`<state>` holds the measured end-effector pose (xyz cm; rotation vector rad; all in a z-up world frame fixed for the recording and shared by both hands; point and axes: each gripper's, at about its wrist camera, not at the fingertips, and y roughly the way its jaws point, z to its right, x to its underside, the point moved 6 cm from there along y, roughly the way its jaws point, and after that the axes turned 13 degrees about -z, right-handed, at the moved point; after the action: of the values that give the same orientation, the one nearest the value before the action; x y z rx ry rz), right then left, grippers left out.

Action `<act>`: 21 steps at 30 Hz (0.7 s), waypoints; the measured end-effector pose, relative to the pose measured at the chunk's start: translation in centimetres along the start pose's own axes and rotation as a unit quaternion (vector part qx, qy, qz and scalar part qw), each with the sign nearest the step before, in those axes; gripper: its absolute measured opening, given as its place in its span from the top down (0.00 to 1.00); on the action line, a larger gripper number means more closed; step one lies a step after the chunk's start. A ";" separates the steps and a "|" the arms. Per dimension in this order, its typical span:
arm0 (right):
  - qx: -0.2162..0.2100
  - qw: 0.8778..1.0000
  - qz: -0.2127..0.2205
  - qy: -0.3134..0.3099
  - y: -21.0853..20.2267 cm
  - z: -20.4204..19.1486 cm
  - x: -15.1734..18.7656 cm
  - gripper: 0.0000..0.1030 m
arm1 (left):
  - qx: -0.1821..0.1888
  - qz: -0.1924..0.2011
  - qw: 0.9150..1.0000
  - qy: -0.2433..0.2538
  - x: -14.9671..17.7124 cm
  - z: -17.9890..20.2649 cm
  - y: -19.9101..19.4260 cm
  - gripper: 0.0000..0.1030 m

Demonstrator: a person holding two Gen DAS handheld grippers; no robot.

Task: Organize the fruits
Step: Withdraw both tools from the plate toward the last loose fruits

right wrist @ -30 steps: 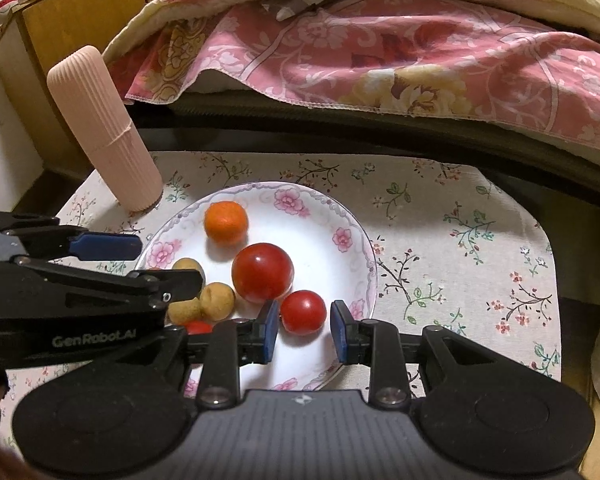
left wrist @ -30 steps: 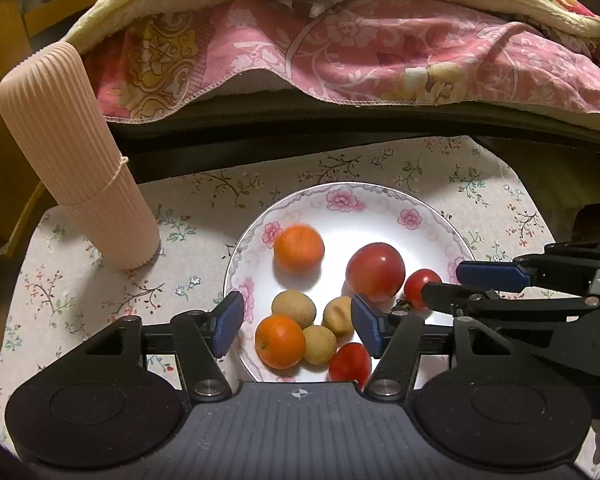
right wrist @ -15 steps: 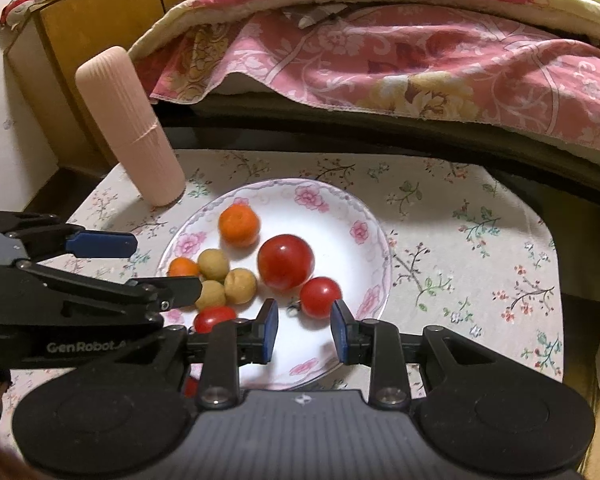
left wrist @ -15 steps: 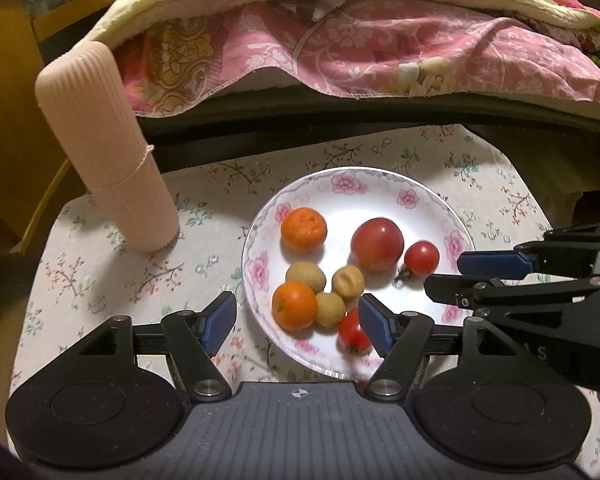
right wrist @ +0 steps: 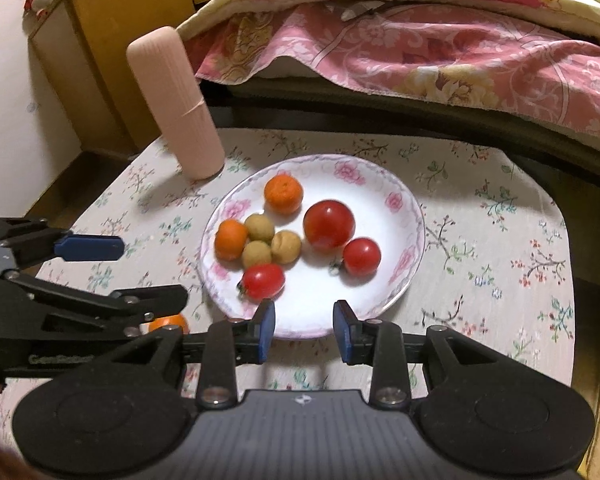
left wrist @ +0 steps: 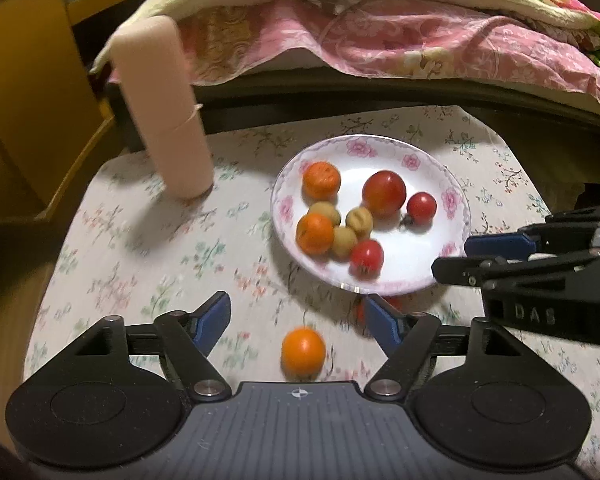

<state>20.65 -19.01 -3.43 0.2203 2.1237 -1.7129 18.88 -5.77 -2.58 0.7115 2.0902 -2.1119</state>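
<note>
A round, glossy white plate (right wrist: pixel 396 200) with a pink rose border is seen on the worktop (right wrist: pixel 500 240), which is covered by a matte cream cloth printed with small sprigs. On the plate lie a large smooth red tomato (right wrist: pixel 329 225), two smaller shiny red tomatoes (right wrist: pixel 361 256) (right wrist: pixel 263 280), two dimpled orange mandarins (right wrist: pixel 283 193) (right wrist: pixel 230 239) and three dull tan round fruits (right wrist: pixel 272 240) clustered together and touching. A further mandarin, the loose orange (left wrist: pixel 303 353), rests on the cloth off the plate, just beside its near rim. Something red (left wrist: pixel 394 303) is glimpsed beside the near rim, mostly hidden by a blue pad; what it is cannot be told.

A tall ribbed peach-coloured cylinder (right wrist: pixel 176 104), rounded at the top and ringed by a thin band, stands tilted in the fisheye view at the far left corner of the cloth. Behind it a yellow wooden cabinet (right wrist: pixel 100 40) is seen, and a quilted pink floral blanket (right wrist: pixel 420 48) hangs over the bed edge beyond the worktop.

The left gripper (left wrist: pixel 298 318), black with blue pads, is held above the cloth with its jaws released and spread wide; they have just been opening, and the loose orange lies between them untouched. The right gripper (right wrist: pixel 304 330) is held over the near rim of the plate; its jaws stand narrowly apart, with nothing grasped.
</note>
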 end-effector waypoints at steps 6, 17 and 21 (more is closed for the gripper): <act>-0.004 1.000 0.008 -0.004 -1.4 -0.9 1.0 0.68 | -0.012 0.003 1.000 0.001 1.7 -0.4 -1.2 0.18; -0.009 1.000 -0.005 0.010 -1.3 -1.8 3.1 0.63 | -0.038 -0.026 0.996 0.075 3.1 -0.7 -0.8 0.16; -0.020 1.000 -0.016 0.015 0.1 -2.0 3.1 0.63 | -0.019 -0.037 0.996 0.074 3.3 -0.8 -0.1 0.16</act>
<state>17.46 -17.47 -4.46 0.2027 2.1920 -1.6948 16.13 -4.18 -3.71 0.8231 2.2583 -2.1107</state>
